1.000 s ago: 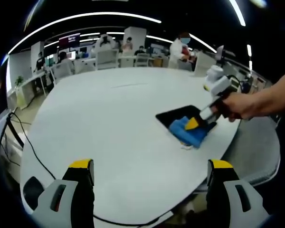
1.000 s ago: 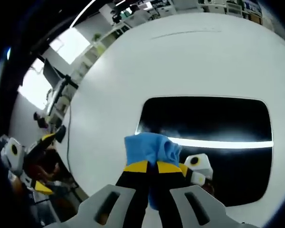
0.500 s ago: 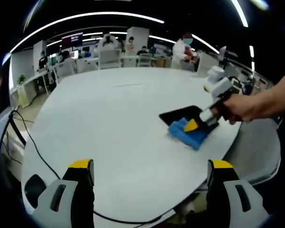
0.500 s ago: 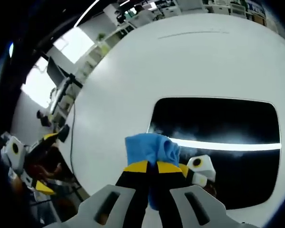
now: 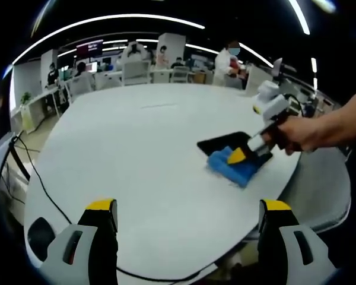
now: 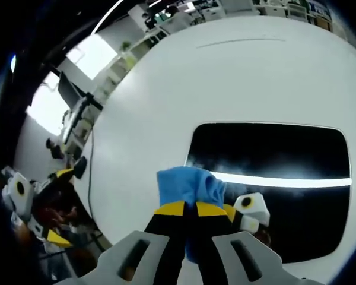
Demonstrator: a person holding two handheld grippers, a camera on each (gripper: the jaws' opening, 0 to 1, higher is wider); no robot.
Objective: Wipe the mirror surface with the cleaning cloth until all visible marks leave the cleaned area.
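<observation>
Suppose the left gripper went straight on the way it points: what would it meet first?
Probably just the bare white table. The left gripper is open, and the cloth and mirror lie off to the right of its line.

Mirror [image 6: 273, 178]: near-left corner hidden under the cleaning cloth [image 6: 188, 185]; any marks too faint to tell. Cloth's lower part hidden behind the right tongs [image 6: 184, 209]. People beyond the table [image 5: 136, 154]: too small to tell.

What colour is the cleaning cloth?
Blue; the cleaning cloth shows best in the right gripper view.
</observation>
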